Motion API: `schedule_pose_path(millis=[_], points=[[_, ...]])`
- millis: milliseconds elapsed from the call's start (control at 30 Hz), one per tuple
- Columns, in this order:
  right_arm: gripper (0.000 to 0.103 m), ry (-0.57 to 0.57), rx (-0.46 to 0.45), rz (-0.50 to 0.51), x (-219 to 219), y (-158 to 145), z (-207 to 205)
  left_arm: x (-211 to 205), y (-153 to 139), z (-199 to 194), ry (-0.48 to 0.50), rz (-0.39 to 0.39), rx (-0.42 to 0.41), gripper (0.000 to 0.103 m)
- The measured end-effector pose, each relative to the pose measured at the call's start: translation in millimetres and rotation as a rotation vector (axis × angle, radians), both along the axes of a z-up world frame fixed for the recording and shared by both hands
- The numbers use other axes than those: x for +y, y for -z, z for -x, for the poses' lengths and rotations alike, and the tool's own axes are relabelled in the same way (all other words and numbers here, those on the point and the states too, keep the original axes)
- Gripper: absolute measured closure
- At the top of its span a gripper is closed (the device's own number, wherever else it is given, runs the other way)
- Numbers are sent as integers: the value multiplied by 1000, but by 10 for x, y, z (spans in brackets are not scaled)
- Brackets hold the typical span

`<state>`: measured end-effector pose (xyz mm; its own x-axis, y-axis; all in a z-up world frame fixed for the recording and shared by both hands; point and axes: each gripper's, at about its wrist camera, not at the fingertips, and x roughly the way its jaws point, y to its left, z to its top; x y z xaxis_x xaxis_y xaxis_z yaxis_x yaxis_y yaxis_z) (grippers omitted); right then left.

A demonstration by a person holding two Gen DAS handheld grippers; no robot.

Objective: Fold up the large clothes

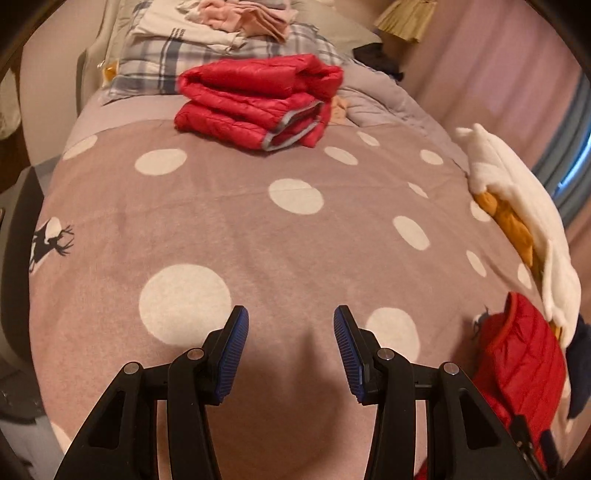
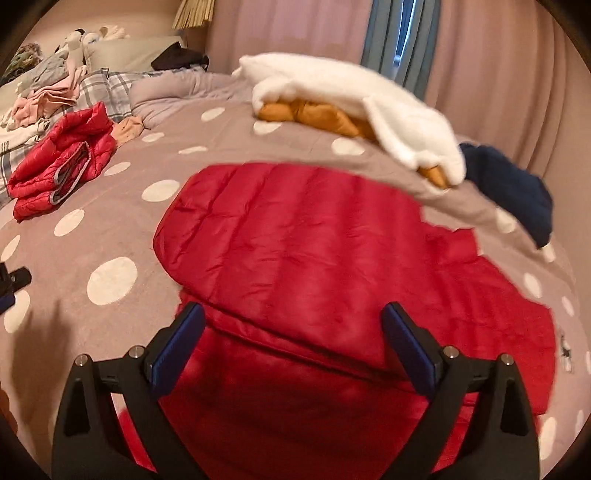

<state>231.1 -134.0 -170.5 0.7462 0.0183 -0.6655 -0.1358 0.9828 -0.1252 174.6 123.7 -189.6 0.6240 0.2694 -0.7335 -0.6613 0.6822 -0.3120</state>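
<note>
A red puffer jacket [image 2: 332,258] lies spread on the polka-dot blanket [image 2: 110,221], partly folded over itself. My right gripper [image 2: 291,317] is open just above its near part, holding nothing. The jacket also shows at the right edge of the left wrist view [image 1: 524,369]. My left gripper [image 1: 291,321] is open and empty over bare blanket [image 1: 258,240], left of the jacket. A second red puffer jacket [image 1: 258,103] lies folded at the far end of the bed; it also shows in the right wrist view [image 2: 62,166].
A white fleece [image 2: 351,99] lies over an orange garment [image 2: 314,114] at the bed's far right edge, with a dark navy garment [image 2: 517,192] beside it. Plaid pillows [image 1: 162,59] and a pile of pink and white clothes [image 1: 240,14] sit at the head. Pink curtains [image 2: 498,74] hang behind.
</note>
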Motion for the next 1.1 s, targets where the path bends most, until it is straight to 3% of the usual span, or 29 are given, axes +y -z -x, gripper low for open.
schedule_pose_path(millis=[67,133,200,233,300,367,600,733,867,967,1100], points=[[11,39,-14,58,83,57,-66,35,4,9,-15,-1,11,57],[28,81,-25,97,100,85,-108,94,5,40,-28,7,-5,57],[51,103,-28,54,70,55,-116,132,5,34,-38,5,0,57],[55,113,-33,31,43,30,-117,149,8,47,-47,4,3,57],[76,139,-50,3,19,-17,-102,197,20,56,-58,12,2,57],[87,158,-74,-5,15,-57,-70,233,30,73,-71,25,5,57],[93,237,-126,-63,-199,-201,6,253,54,66,-69,37,15,57],[93,357,-164,-118,-557,-326,92,239,42,56,-55,47,4,57],[92,510,-184,-247,-1177,-374,279,199,22,36,-41,33,3,57],[89,681,-145,-393,-1844,-240,506,132,0,15,-4,34,-8,57],[88,876,-63,-384,-2459,17,811,-127,-66,-65,112,22,-46,57]])
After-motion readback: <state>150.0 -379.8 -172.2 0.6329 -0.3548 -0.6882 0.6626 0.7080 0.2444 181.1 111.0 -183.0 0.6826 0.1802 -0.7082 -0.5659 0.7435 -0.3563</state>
